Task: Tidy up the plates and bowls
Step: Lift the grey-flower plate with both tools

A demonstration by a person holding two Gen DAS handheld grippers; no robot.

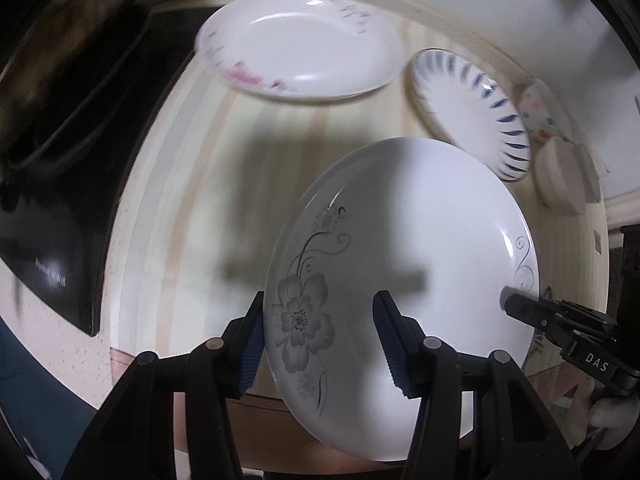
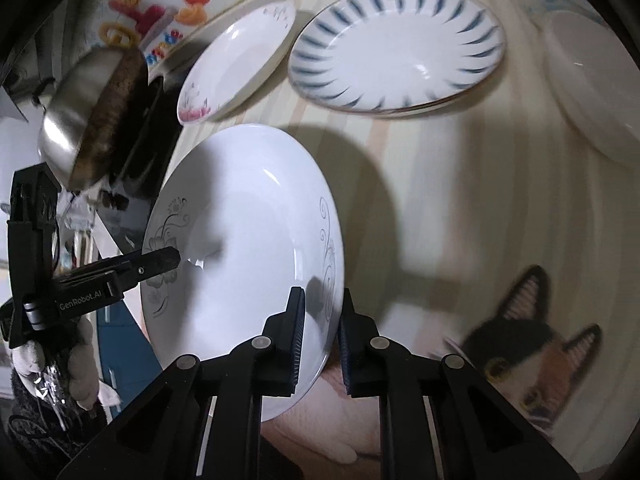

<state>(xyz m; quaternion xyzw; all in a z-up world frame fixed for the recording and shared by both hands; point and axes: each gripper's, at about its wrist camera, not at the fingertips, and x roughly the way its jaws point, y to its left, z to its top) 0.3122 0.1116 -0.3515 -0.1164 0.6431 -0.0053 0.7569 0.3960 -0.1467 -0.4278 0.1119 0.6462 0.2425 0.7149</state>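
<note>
A white plate with a grey flower print [image 1: 412, 264] is held tilted above the table. My right gripper [image 2: 322, 332] is shut on its rim, one finger on each face; it shows in the left wrist view at the plate's right edge [image 1: 520, 306]. My left gripper [image 1: 320, 340] is open and straddles the plate's opposite rim without clamping; in the right wrist view one fingertip [image 2: 166, 258] lies over the flower print. The same plate shows in the right wrist view [image 2: 248, 240]. A pink-flower plate [image 1: 300, 44] and a blue-striped plate [image 1: 468, 112] lie on the table behind.
A light striped tablecloth [image 1: 192, 200] covers the table. A black induction cooker [image 1: 52, 216] with a steel pot [image 2: 84, 120] stands at the left. A stack of plain white dishes [image 2: 588, 80] and a small dotted bowl [image 1: 540, 112] sit at the right.
</note>
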